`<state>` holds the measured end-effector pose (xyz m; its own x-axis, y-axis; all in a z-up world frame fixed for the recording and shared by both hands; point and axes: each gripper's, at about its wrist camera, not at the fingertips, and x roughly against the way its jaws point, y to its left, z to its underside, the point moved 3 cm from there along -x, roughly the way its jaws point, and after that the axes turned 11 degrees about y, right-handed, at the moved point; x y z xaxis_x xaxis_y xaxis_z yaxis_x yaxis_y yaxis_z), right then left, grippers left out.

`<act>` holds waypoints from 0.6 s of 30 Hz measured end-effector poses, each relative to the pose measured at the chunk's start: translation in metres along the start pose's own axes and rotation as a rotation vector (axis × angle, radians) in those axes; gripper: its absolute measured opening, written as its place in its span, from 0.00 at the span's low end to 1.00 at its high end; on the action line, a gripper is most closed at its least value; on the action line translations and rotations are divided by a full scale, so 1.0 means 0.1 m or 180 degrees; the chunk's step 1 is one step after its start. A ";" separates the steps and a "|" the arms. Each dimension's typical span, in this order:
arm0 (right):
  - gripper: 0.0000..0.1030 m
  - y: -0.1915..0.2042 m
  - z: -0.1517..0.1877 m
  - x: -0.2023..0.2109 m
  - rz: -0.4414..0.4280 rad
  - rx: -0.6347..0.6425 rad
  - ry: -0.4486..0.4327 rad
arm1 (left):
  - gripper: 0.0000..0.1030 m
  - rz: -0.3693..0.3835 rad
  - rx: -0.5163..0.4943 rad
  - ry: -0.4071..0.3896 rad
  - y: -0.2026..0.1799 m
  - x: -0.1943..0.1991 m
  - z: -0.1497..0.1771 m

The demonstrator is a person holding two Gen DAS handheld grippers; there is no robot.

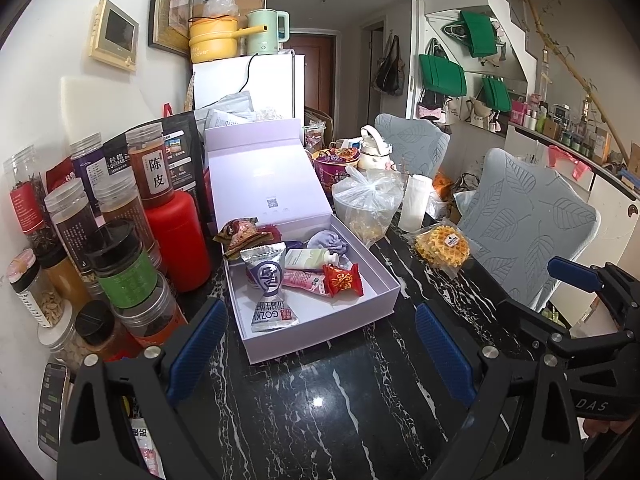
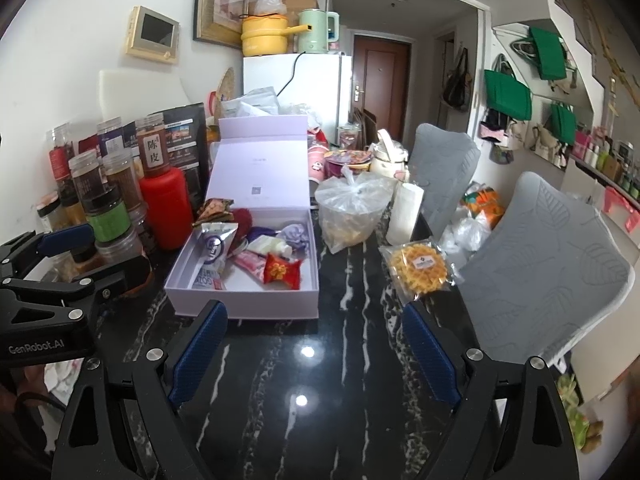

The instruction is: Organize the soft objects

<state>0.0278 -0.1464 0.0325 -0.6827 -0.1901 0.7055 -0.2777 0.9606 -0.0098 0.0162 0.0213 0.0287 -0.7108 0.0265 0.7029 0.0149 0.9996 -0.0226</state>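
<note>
Black marble desk [image 2: 320,380] with white veins fills the view, bare and glossy right under both tongs. Just ahead of the left tongs [image 1: 320,344] sits the pale lilac cardboard gift box [image 1: 380,280], lid flipped up at the back. From the right tongs [image 2: 316,348] that same box lies ahead and a touch left. Both tongs hover released, blue pads spread wide, nothing between them, clear of the box.

Inside the box, a heap of soft goods: a silver triangular snack pouch [image 1: 270,284] nearest the left tongs, a pink sachet [image 1: 306,280], a shiny red candy packet [image 1: 342,280], a pale green squeeze tube [image 1: 310,259], a lilac fabric scrunchie [image 1: 328,240] at the far side.

Out on the desk, ahead and right of the right tongs, a clear-wrapped yellow waffle cookie [image 2: 418,267] lies alone, apart from the box.
</note>
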 end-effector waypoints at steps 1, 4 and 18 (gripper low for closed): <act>0.88 0.01 0.00 0.00 -0.0001 0.0003 0.0002 | 0.94 -0.0003 0.0002 0.0001 0.00 0.00 0.00; 0.88 -0.01 0.01 0.00 0.0012 0.0003 0.0004 | 0.94 -0.0001 0.0011 0.0012 0.01 -0.01 0.00; 0.88 -0.03 0.03 0.00 0.0046 0.0009 0.0024 | 0.94 -0.0001 -0.0012 0.0049 -0.01 -0.04 0.01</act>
<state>0.0267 -0.1497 0.0300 -0.6816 -0.1747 0.7106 -0.2698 0.9627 -0.0221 0.0179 0.0205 0.0254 -0.6999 0.0263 0.7137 0.0173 0.9997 -0.0199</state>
